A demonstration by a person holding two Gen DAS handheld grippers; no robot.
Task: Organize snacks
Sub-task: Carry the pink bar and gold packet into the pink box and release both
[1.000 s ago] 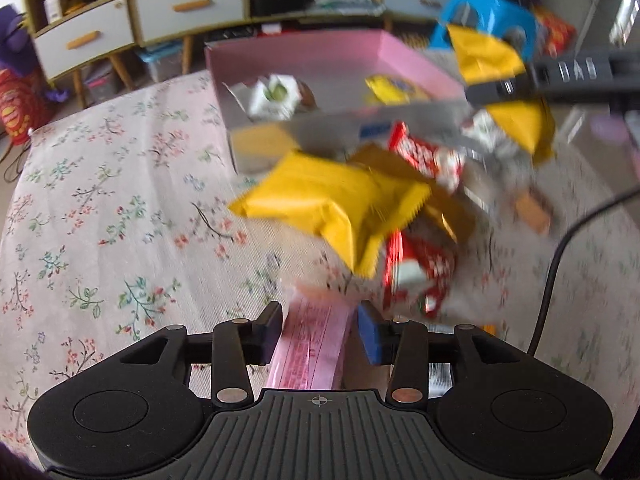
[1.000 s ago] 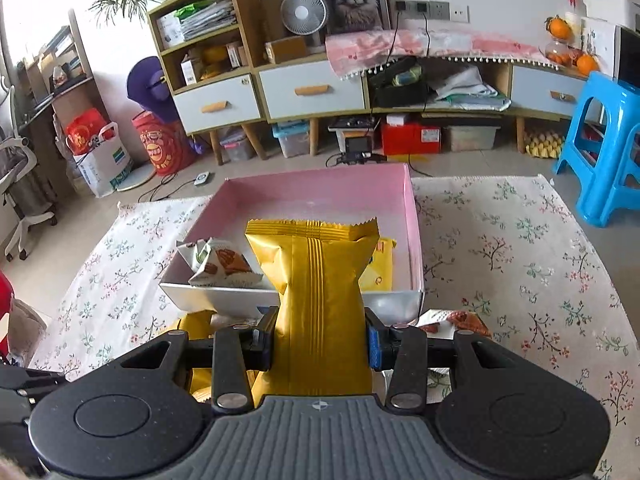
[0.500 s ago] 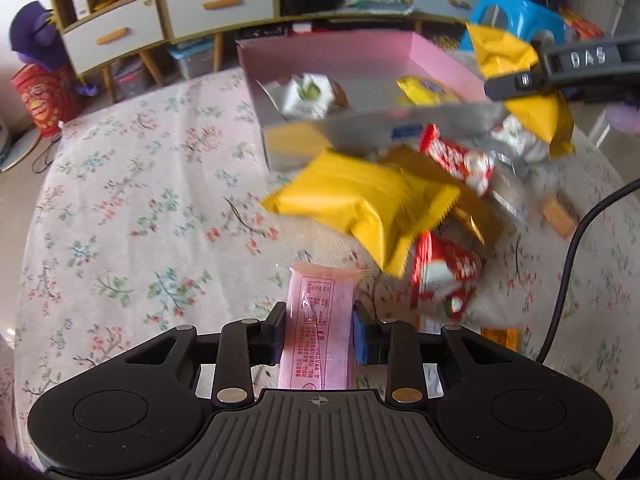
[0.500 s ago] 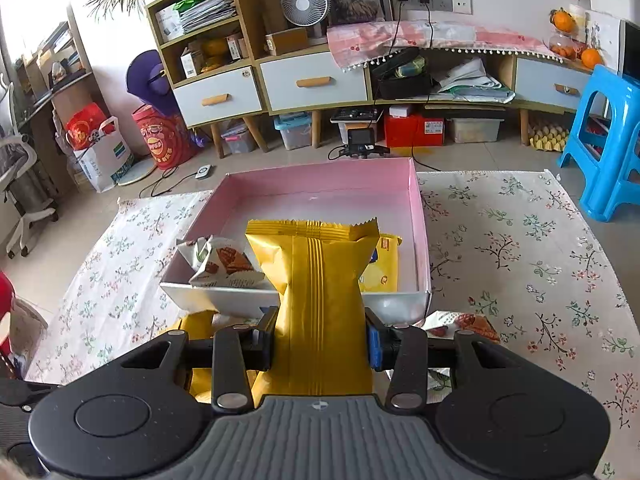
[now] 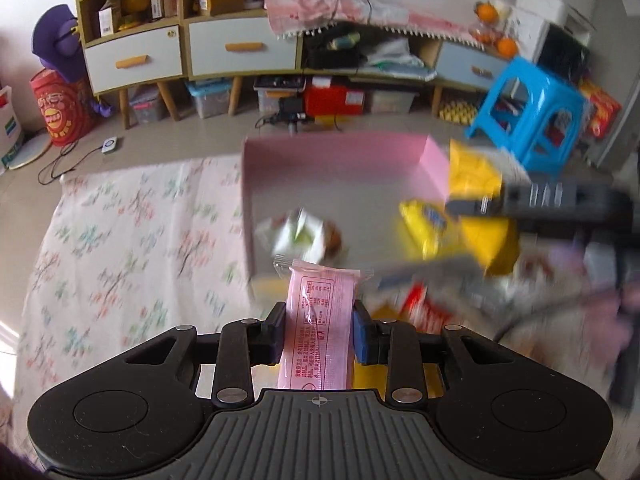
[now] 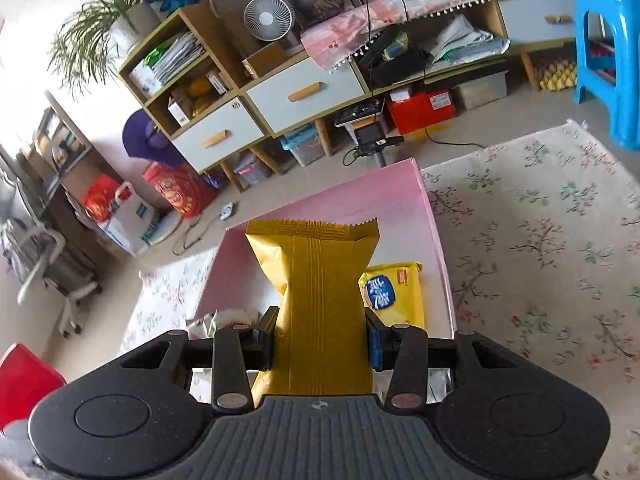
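My left gripper [image 5: 319,334] pinches a pink packet [image 5: 318,326] between its fingers, held up with the pink box [image 5: 340,168] at twelve o'clock. My right gripper [image 6: 320,338] clamps a gold pouch [image 6: 320,300] over the same box [image 6: 434,240]. Inside, a yellow packet [image 6: 394,294] lies at one o'clock of the pouch and a white snack [image 5: 300,236] just beyond the pink packet. Floral cloth [image 6: 540,248] covers the table.
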